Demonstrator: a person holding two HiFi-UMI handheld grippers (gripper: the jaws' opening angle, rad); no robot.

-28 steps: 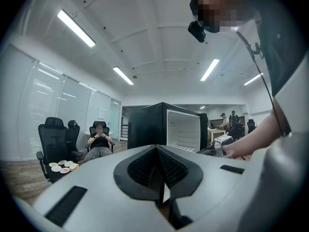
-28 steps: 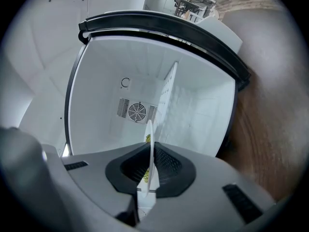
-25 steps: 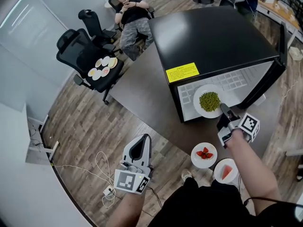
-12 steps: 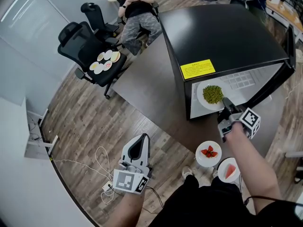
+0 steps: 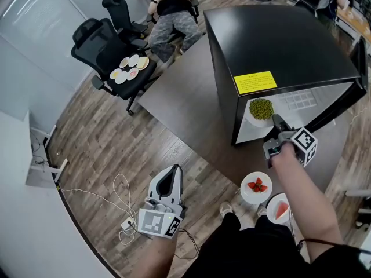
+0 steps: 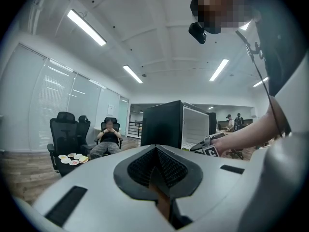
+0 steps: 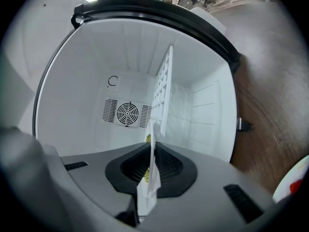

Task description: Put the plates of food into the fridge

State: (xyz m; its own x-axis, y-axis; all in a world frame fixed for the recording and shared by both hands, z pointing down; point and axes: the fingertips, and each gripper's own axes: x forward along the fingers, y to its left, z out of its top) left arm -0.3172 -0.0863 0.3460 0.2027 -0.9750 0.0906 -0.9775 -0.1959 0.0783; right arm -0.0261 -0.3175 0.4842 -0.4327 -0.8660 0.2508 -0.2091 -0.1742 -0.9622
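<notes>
A white plate of green peas [image 5: 261, 109] hangs at the mouth of the open black fridge [image 5: 278, 45], over its white inside. My right gripper [image 5: 275, 122] is shut on the plate's near rim. In the right gripper view the plate [image 7: 150, 179] stands edge-on between the jaws of the right gripper [image 7: 152, 153], facing the fridge's back wall and fan [image 7: 128, 113]. A strawberry plate [image 5: 256, 187] and a watermelon plate [image 5: 279, 208] lie below the fridge front, by my legs. My left gripper [image 5: 169, 177] hangs low at the left, shut and holding nothing, far from the fridge.
The fridge stands on a dark table [image 5: 185, 103]. A black office chair [image 5: 110, 59] carries several small plates [image 5: 128, 68]. Behind it a person [image 5: 171, 10] sits on another chair. Cables [image 5: 119, 204] lie on the wooden floor. A wire shelf [image 7: 163, 88] stands inside the fridge.
My right gripper has carried the plate of peas further into the fridge opening. The left gripper has drifted slightly and stays shut.
</notes>
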